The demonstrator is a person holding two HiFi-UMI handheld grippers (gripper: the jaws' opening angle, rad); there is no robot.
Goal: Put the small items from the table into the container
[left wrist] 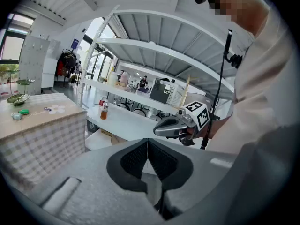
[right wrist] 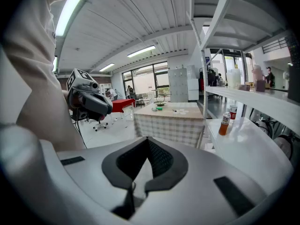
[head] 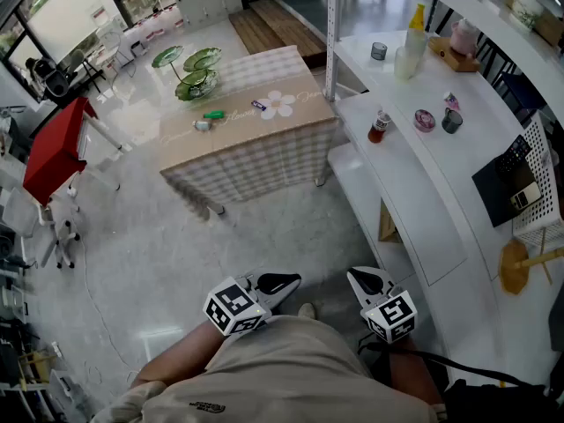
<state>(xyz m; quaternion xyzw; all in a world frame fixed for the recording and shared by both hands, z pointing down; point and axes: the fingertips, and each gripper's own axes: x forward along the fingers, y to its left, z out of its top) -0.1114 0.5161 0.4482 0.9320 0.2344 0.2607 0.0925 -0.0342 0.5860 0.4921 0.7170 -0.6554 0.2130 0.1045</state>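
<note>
A table with a checked cloth (head: 251,161) stands far ahead of me. On it lie a green item (head: 213,115), a pale grey item (head: 202,125) and a small dark item (head: 258,106). A green tiered glass dish (head: 196,70) stands at the table's far left corner. Both grippers hang close to my body, far from the table. My left gripper (head: 284,283) is shut with nothing between its jaws, as the left gripper view (left wrist: 148,142) shows. My right gripper (head: 363,280) is also shut and empty (right wrist: 148,139). The table (right wrist: 173,118) shows small in the right gripper view.
A white shelving unit (head: 414,192) runs along the right, with a brown bottle (head: 379,126), cups and jars on it. Its steel post (head: 332,33) rises beside the table. A red table (head: 55,148) and chairs stand at the left. Pale floor lies between me and the table.
</note>
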